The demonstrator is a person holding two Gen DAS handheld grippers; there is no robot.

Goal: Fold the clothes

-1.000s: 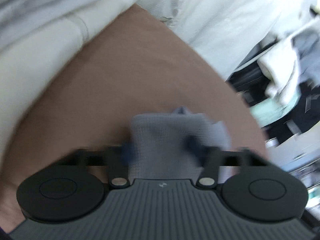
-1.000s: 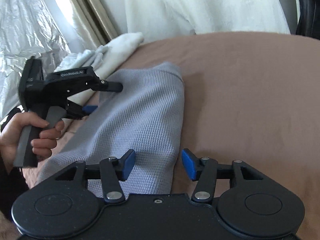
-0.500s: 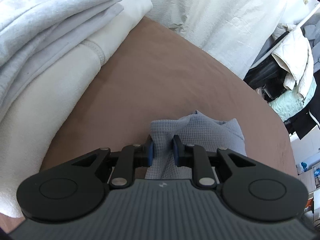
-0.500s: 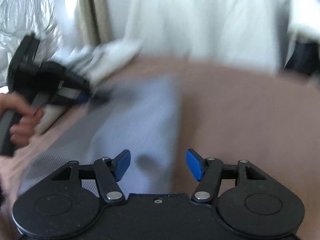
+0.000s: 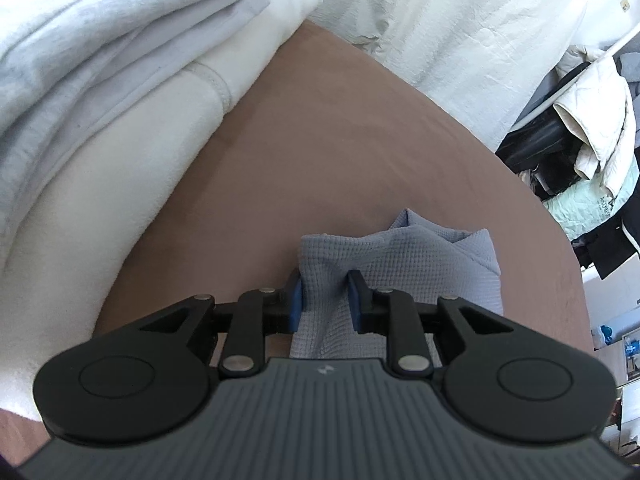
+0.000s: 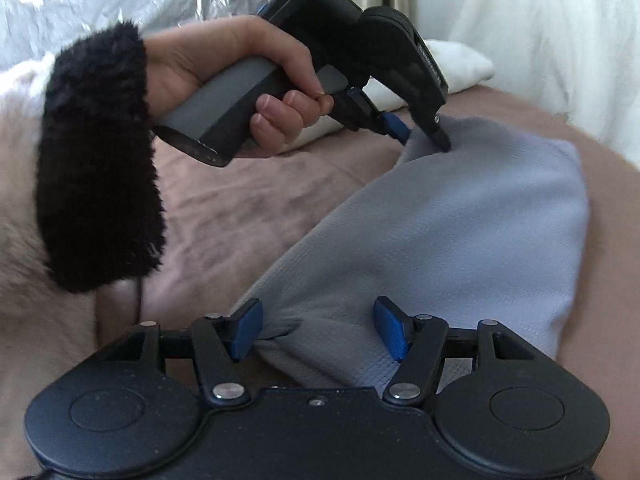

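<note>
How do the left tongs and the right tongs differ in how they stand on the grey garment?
The left tongs pinch a bunched fold at one end of the grey garment, though their jaws are now opening; the right tongs stand wide, with cloth between the pads but not pressed. The left tongs' gap is narrow, the right tongs' broad. Both are over the same garment on the brown sheet.

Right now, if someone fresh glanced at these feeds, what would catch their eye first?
Probably the grey waffle-knit garment stretched across the brown bedcover, its far corner bunched between the pads of the left tool, whose jaws are opening. Next, the right tool stands wide over the near end, gripping nothing. A stack of folded white laundry sits at the upper left of the left wrist view.
</note>
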